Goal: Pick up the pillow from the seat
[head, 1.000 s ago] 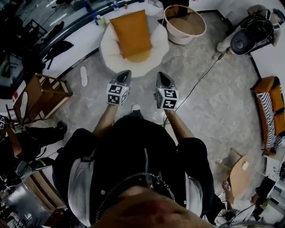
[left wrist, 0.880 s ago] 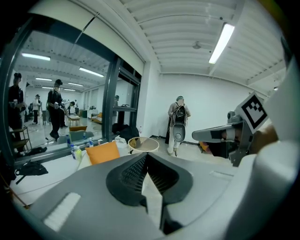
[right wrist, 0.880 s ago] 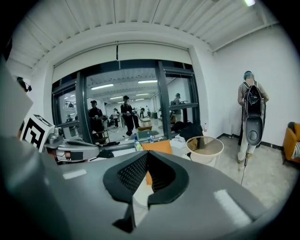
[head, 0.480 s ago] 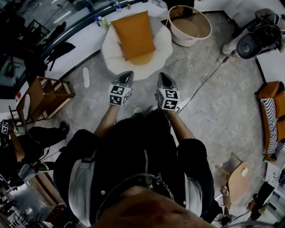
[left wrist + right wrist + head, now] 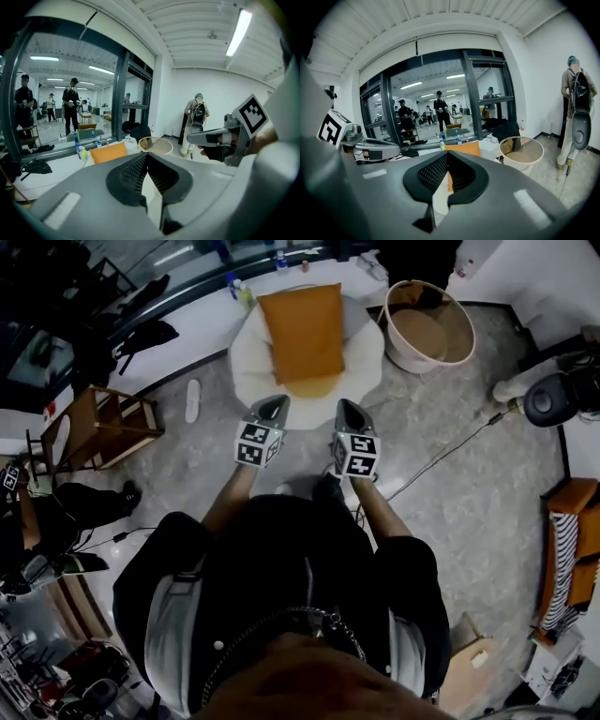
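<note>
An orange pillow (image 5: 302,334) leans upright on a round white cushioned seat (image 5: 251,357) at the top of the head view. My left gripper (image 5: 275,409) and right gripper (image 5: 347,412) are held side by side just short of the seat's near edge, both shut and empty. From the left gripper view the pillow (image 5: 108,152) sits ahead and to the left of the shut left gripper (image 5: 146,154), with the right gripper (image 5: 220,138) alongside. In the right gripper view the pillow (image 5: 464,149) stands straight beyond the shut right gripper (image 5: 446,153), and the left gripper (image 5: 370,149) shows at the left.
A round beige basket (image 5: 429,326) stands right of the seat. A wooden stand (image 5: 103,423) and a white slipper (image 5: 192,399) lie to the left. A cable (image 5: 450,451) crosses the floor toward a black appliance (image 5: 562,399). Bottles (image 5: 239,287) sit on the window ledge behind the seat.
The seat and pillow have shifted right and lower in the head view as the person moves. Both grippers stay shut and side by side.
</note>
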Action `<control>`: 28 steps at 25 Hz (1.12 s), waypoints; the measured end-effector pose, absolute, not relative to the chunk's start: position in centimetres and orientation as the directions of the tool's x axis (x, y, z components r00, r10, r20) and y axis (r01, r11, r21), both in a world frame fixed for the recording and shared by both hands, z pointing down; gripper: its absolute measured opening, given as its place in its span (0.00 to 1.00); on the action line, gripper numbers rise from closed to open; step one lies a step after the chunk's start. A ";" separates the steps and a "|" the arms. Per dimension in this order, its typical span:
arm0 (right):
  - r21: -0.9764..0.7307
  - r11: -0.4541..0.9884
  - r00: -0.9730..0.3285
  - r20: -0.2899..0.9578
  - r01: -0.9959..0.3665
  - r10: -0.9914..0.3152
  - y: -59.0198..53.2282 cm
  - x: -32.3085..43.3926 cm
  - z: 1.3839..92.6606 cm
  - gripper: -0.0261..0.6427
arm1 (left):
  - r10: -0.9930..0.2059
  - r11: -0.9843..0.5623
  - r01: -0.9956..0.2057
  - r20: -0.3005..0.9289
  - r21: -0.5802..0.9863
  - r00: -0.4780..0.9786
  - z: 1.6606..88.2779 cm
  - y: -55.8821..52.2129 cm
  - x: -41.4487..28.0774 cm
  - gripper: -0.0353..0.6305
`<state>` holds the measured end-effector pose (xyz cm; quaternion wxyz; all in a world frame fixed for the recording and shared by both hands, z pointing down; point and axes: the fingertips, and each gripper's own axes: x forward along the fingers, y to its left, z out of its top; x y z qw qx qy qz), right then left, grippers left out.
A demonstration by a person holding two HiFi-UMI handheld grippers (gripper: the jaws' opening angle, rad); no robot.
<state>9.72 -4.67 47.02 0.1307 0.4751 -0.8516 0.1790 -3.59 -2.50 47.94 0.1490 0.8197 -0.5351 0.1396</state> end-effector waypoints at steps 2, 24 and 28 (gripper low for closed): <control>-0.186 0.512 -0.541 0.388 -0.839 -0.746 -7.0 10.1 46.7 0.04 | -0.854 -0.346 -0.934 0.381 0.091 0.354 47.4 -4.4 -3.5 0.07; -0.198 0.653 -0.669 0.399 -0.731 -0.627 -23.8 6.3 47.5 0.04 | -0.908 -0.156 -0.979 0.371 0.133 0.195 48.6 -17.2 -5.4 0.07; -0.176 0.658 -0.662 0.415 -0.732 -0.625 -28.4 4.5 47.0 0.04 | -0.918 -0.149 -0.978 0.348 0.146 0.192 47.9 -21.9 -7.6 0.07</control>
